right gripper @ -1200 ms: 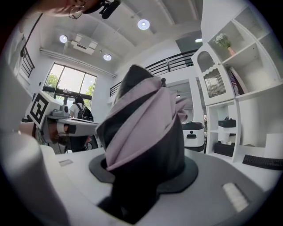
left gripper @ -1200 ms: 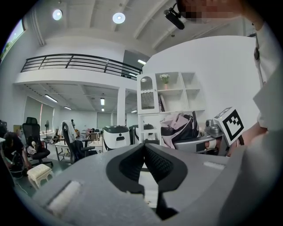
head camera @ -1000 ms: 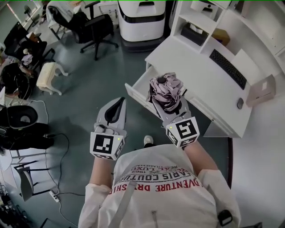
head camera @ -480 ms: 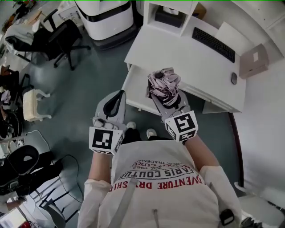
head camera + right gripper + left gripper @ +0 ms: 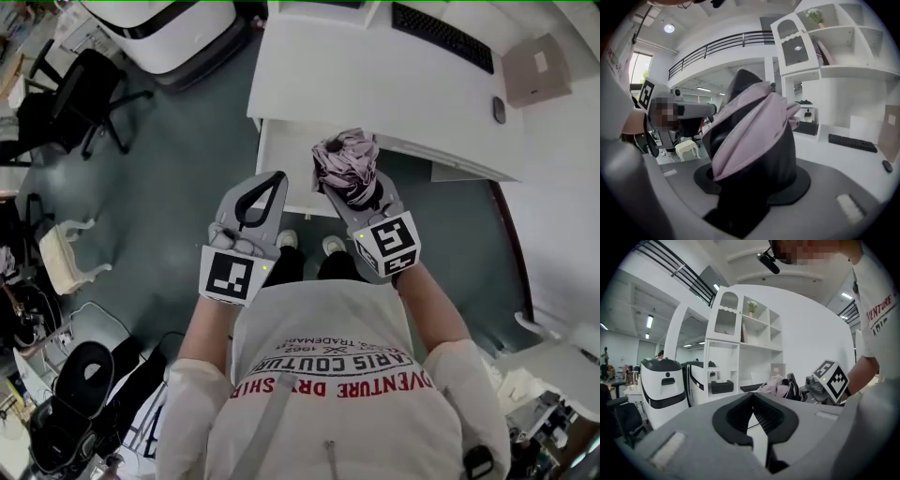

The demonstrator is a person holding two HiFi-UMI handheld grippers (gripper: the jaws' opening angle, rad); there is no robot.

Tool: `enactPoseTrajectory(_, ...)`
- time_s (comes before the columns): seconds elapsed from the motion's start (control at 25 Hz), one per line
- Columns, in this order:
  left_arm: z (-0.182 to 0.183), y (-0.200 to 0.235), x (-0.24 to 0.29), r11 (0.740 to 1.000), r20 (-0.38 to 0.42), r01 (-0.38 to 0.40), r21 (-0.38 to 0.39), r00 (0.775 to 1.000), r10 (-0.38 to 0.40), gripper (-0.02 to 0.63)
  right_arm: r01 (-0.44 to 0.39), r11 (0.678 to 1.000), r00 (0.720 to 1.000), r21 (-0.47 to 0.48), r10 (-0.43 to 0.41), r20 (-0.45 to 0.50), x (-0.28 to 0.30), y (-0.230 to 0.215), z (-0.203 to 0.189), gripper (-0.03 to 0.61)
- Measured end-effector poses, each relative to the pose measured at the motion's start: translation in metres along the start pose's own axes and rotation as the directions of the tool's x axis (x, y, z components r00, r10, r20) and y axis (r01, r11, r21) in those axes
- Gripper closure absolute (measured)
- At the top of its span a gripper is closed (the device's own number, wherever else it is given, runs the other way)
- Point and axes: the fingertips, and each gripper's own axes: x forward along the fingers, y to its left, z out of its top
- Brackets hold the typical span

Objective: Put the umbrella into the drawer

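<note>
A folded pink and black umbrella (image 5: 345, 167) stands up out of my right gripper (image 5: 353, 185), which is shut on it. In the right gripper view the umbrella (image 5: 754, 140) fills the space between the jaws and hides their tips. It hangs over the front part of the open white drawer (image 5: 284, 155) under the white desk (image 5: 375, 80). My left gripper (image 5: 274, 178) is just left of it, over the drawer's front corner, shut with nothing in it (image 5: 753, 397). From the left gripper view the umbrella (image 5: 780, 386) shows to the right.
A keyboard (image 5: 441, 37), a mouse (image 5: 498, 110) and a brown box (image 5: 534, 67) lie on the desk. A white machine (image 5: 164, 23) and a black office chair (image 5: 80, 103) stand to the left. A white shelf unit (image 5: 740, 343) rises behind the desk.
Both grippers have come down and forward to the drawer. The umbrella, still gripped, is now over the drawer's front part. The left gripper stays shut.
</note>
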Motion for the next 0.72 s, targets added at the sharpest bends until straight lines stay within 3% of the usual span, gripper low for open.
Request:
enactPoseTrajectory(0.16,-0.034,0.008,0.020,0.998,-0.008,0.065,-0.013,0.998,-0.065,0.607,-0.022,0.999,0.988,-0.026,0.018,-0.151,0.034,-0.005,-0.051,0.371)
enactPoseTrajectory(0.4,-0.083,0.028,0.038,0.994,-0.013,0.081,-0.075,0.996,-0.083,0.607,-0.168,0.983,0.944,-0.076,0.139,-0.299,0.085,0.004,-0.114,0.360)
enactPoseTrajectory(0.52,-0.111,0.044,0.038,0.994,-0.040,0.057,-0.098,0.997,-0.061,0.607,-0.274,0.957,0.888,-0.098,0.212,-0.407,0.110,0.013,-0.148,0.356)
enactPoseTrajectory(0.64,-0.131,0.066,0.037,0.990,-0.057,0.008,-0.143,0.998,-0.016,0.607,-0.359,0.919,0.830,-0.160,0.236,-0.505,0.134,0.015,-0.183,0.354)
enactPoseTrajectory(0.72,-0.143,0.076,0.036,0.989,-0.073,-0.018,-0.149,0.997,0.007,0.607,-0.388,0.909,0.800,-0.152,0.250,-0.545,0.148,0.014,-0.203,0.354)
